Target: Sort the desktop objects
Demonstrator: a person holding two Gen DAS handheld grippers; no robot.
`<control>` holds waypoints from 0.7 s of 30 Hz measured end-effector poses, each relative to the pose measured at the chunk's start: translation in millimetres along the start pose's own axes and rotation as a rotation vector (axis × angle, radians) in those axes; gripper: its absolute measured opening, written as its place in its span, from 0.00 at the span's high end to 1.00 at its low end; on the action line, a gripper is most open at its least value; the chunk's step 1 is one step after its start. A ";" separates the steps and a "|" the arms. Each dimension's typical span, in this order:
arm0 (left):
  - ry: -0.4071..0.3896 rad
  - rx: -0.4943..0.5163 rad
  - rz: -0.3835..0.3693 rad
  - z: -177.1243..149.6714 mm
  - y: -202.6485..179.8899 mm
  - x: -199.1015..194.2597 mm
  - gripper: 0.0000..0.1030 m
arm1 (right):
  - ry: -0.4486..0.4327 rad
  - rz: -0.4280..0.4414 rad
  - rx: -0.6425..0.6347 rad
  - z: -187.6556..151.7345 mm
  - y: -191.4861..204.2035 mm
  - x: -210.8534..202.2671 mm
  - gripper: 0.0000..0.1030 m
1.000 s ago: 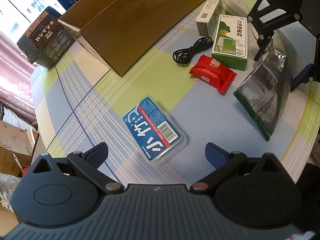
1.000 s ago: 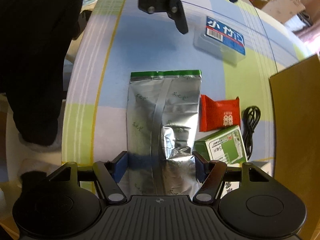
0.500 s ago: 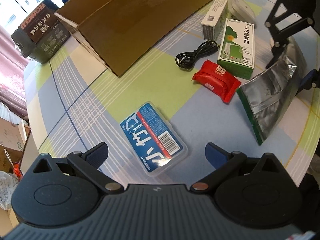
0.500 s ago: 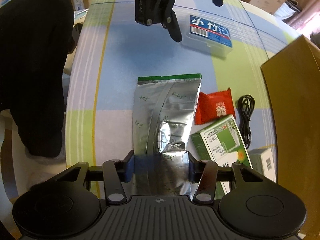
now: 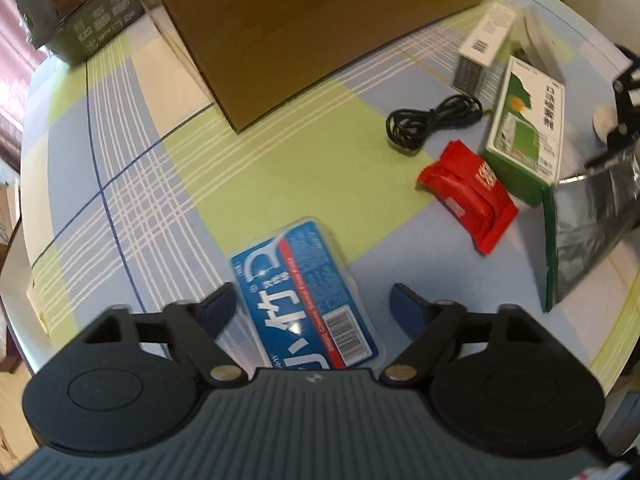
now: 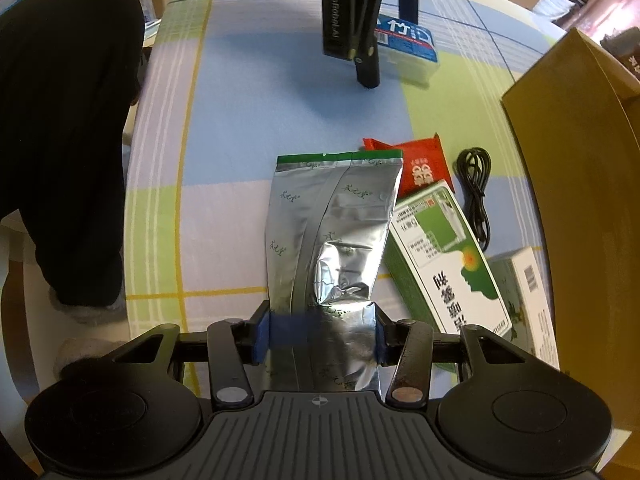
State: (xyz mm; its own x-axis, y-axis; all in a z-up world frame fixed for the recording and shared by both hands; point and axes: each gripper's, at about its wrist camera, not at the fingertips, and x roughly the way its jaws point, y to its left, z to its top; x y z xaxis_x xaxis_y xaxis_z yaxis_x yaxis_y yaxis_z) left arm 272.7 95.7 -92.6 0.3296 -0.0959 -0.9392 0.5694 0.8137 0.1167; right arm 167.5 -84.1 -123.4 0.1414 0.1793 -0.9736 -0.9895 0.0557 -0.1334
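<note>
Your right gripper point(image 6: 320, 336) clamps the silver foil pouch point(image 6: 332, 220), its lower end hidden under the housing. Your left gripper point(image 5: 312, 304) hangs spread wide over the blue-labelled plastic case point(image 5: 304, 284), label blurred. The side of the left gripper reads "GenRobot.AI". The cardboard box point(image 5: 320, 28) is cropped, contents unseen.

The tablecloth point(image 5: 168, 184) is a plaid of pale blue, lime green and cream with white and dark blue lines. A clear case point(image 5: 304, 292) carries a blue label with a red stripe. The snack packet point(image 5: 468, 200) is red, the pouch point(image 6: 332, 236) silver foil with a green edge, the cable point(image 5: 432, 124) black, the carton point(image 5: 312, 28) plain brown.
</note>
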 end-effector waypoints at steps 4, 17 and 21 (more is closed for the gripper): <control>0.009 0.066 0.015 3.3 -12.0 -7.6 0.47 | 0.001 -0.005 0.005 -4.6 3.6 -2.5 0.56; 0.054 0.222 0.056 -25.1 -50.5 -31.7 0.48 | -0.015 -0.018 0.036 -14.8 23.7 -16.1 0.61; 0.047 0.226 0.064 -24.0 -53.0 -39.4 0.48 | -0.015 -0.021 0.050 -19.1 27.7 -19.0 0.61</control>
State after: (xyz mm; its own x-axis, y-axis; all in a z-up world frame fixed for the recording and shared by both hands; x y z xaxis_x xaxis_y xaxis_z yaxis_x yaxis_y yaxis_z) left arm 211.5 70.1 -69.5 0.3384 -0.0174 -0.9408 0.7044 0.6677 0.2410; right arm 136.9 -104.7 -112.2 0.1627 0.1923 -0.9677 -0.9836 0.1089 -0.1437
